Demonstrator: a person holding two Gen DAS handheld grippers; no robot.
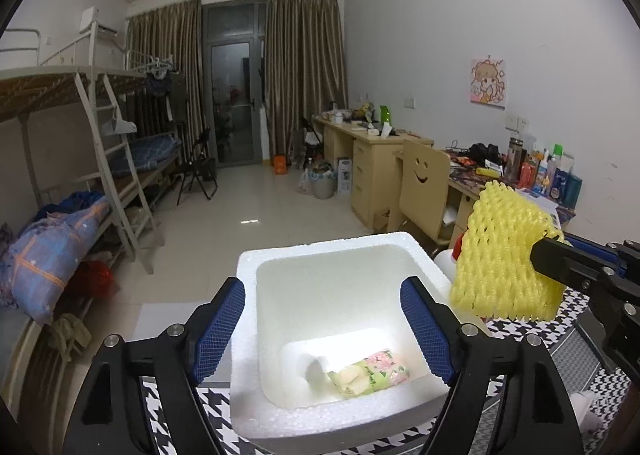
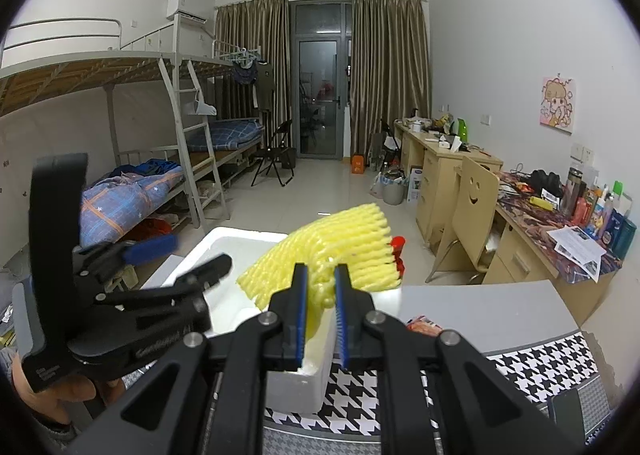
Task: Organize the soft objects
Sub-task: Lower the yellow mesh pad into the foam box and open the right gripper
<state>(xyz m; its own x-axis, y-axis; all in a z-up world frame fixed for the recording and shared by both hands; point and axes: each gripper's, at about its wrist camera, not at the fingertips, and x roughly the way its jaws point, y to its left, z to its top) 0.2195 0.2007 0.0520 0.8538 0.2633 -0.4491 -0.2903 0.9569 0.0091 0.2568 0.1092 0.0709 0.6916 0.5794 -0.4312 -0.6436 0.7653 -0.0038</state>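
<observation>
Right tongs [image 2: 321, 287] pinching yellow foam net [image 2: 320, 251] at the foam box's [image 1: 248, 275] three o'clock, left tongs [image 1: 322, 329] spread, tissue pack [image 1: 370, 373] already in.

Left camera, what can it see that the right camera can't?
Only the left wrist view looks down into the white foam box, where a flowery tissue pack lies on the bottom. Only the right wrist view shows the right gripper squeezing the yellow foam net between its pads, and a hand holding the left gripper. Both show the box and the net.
</observation>
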